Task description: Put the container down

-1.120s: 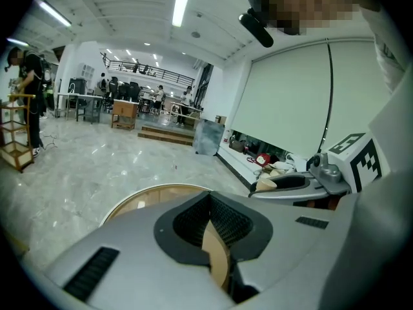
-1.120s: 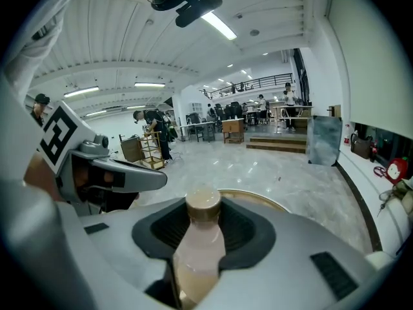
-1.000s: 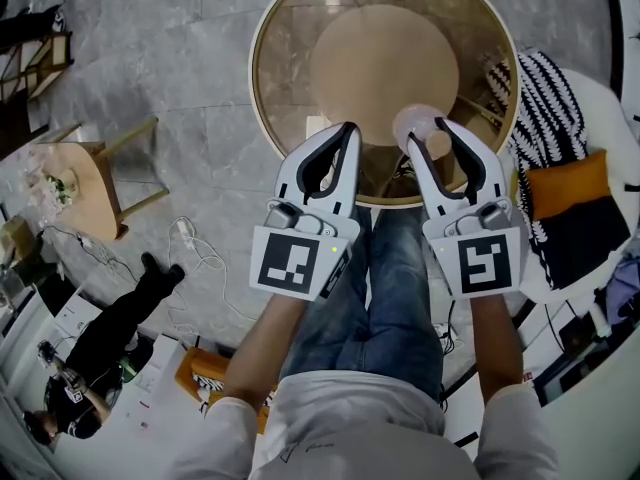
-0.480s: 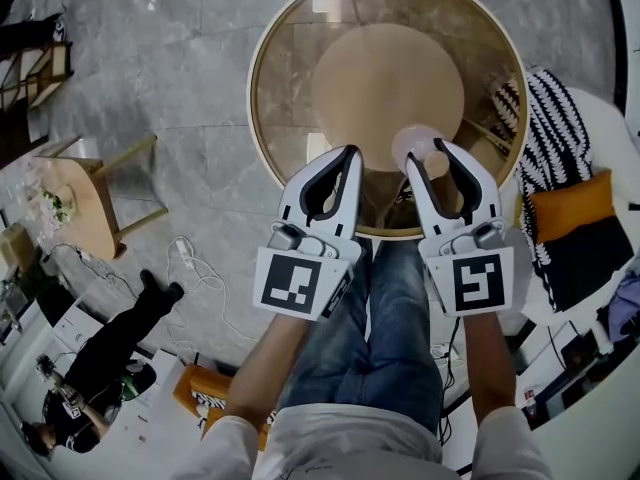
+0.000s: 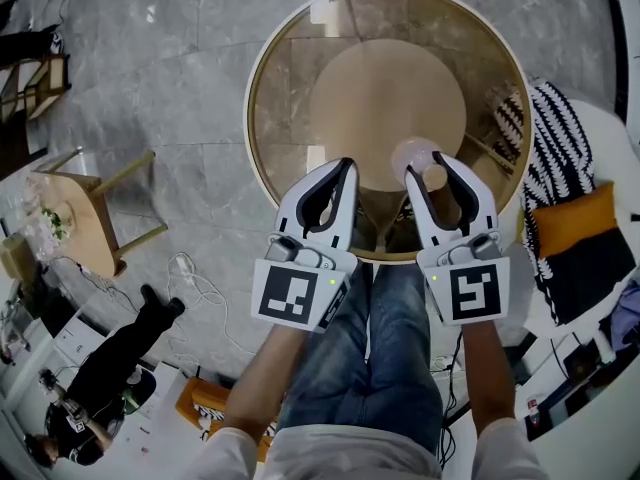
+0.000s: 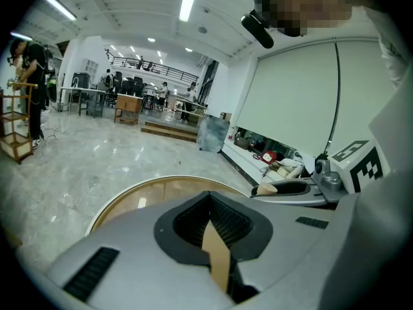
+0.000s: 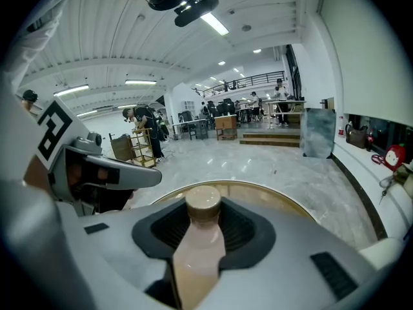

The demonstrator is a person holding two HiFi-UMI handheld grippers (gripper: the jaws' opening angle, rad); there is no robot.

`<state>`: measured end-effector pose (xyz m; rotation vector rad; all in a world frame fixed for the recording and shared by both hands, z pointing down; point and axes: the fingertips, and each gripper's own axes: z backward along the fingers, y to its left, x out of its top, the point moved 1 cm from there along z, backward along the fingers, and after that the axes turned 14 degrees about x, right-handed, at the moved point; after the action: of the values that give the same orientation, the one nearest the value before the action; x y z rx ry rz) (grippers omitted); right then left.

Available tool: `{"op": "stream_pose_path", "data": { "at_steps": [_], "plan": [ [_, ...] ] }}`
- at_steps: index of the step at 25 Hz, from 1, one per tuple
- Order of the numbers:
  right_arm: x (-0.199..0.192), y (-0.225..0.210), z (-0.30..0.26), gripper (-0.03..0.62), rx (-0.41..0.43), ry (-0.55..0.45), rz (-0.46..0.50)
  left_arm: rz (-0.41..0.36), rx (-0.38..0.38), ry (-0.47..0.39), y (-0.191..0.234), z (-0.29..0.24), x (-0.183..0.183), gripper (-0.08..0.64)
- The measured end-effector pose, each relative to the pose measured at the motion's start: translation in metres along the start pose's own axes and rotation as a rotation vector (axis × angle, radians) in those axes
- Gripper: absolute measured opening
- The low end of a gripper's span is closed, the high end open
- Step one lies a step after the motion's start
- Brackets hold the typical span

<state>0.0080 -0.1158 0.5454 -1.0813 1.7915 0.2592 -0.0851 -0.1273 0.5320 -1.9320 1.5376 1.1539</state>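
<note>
head view showed the pale container clamped in the right claw over the near edge of the round glass counter; whether it touched the glass we could not tell. we judged the main risk to be a landing too near that edge, or a release while tilted, which could let the container tip and roll off to the floor. the right claw stood wide, its pads pressed on the container's body below the tan cap. the left claw was closed at its tips, holding nothing.
</note>
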Motion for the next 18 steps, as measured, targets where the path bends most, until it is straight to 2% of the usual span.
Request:
{"op": "stream_pose_path", "data": {
  "at_steps": [18],
  "plan": [
    [-0.024, -0.029, -0.037, 0.144, -0.004, 0.024, 0.009, 0.004, -0.006, 0.034, 0.012, -0.045, -0.017, 0.017]
  ]
}}
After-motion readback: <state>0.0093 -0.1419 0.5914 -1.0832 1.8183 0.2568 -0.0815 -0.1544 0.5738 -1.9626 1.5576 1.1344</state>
